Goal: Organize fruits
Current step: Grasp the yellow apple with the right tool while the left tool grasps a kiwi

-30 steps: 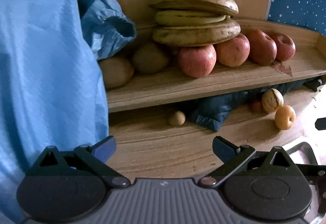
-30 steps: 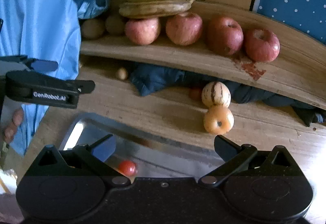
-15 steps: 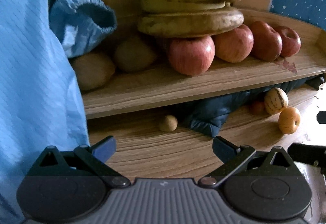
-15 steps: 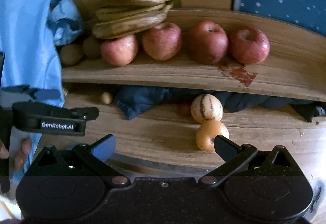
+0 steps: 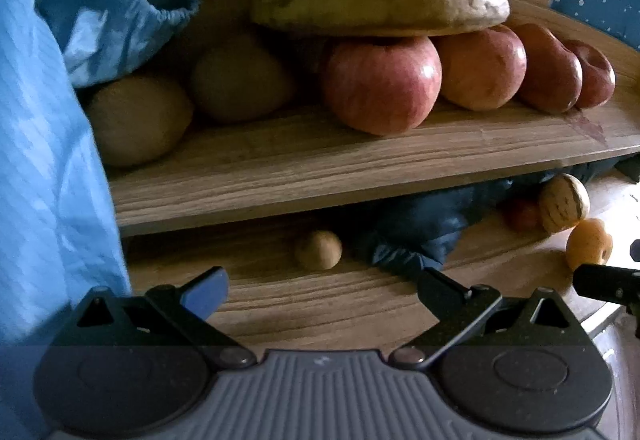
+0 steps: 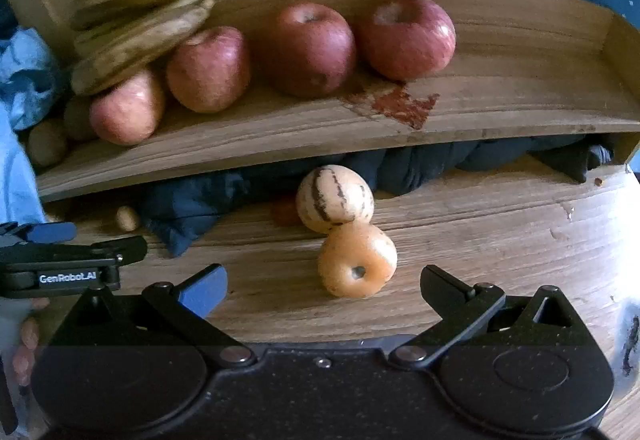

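dead ahead of the right tool (image 6: 324,290), spread wide and empty: orange fruit (image 6: 357,260) on the table (image 6: 500,224), touching the striped fruit (image 6: 334,198) behind; left tool (image 5: 322,290), also wide, farther off.

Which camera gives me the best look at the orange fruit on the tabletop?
The right wrist view: the orange fruit lies whole and central, just ahead of the open right gripper, touching the striped fruit behind it. The left wrist view shows it small at the right edge, slightly blurred.
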Demonstrator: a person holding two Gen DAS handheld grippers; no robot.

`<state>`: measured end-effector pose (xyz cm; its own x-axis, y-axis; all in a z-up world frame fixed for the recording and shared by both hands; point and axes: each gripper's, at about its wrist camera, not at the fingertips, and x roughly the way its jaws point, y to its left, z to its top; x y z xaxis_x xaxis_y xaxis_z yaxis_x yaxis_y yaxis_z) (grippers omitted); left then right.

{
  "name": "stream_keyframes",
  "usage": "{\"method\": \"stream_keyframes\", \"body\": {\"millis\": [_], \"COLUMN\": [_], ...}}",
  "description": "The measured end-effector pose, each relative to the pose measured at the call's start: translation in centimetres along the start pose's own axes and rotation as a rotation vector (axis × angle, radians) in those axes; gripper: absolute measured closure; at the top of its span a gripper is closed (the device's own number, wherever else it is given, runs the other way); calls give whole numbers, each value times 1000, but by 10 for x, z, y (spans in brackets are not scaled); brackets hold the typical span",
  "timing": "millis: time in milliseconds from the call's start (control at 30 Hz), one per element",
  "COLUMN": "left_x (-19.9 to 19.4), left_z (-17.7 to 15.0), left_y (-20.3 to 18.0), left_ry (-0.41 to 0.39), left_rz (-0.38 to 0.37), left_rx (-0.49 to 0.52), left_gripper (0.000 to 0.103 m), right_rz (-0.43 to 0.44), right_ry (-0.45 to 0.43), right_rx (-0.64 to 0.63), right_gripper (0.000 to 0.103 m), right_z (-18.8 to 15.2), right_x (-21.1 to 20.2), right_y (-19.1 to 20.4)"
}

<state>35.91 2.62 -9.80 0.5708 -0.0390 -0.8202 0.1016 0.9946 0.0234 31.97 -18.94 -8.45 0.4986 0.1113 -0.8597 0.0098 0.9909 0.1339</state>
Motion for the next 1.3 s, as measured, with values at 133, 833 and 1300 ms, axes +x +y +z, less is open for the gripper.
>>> {"method": "stream_keyframes", "body": {"millis": [133, 833, 1300], "left_x": [7, 15, 13], "left_z": [1, -3, -1], "left_y": [3, 12, 16], "left_ry": [-1, -33, -45], "left_rz": [-4, -68, -95], "left_rx": [-13, -62, -76], "left_gripper": [1, 25, 51], "right_rz": [5, 36, 49], "right_ry": [13, 13, 6], "right_rx": [24, 121, 182], "right_gripper": [1, 17, 34], "right_z": [2, 5, 3], "right_x": [11, 33, 32], "right_y": [-4, -10, -18]}}
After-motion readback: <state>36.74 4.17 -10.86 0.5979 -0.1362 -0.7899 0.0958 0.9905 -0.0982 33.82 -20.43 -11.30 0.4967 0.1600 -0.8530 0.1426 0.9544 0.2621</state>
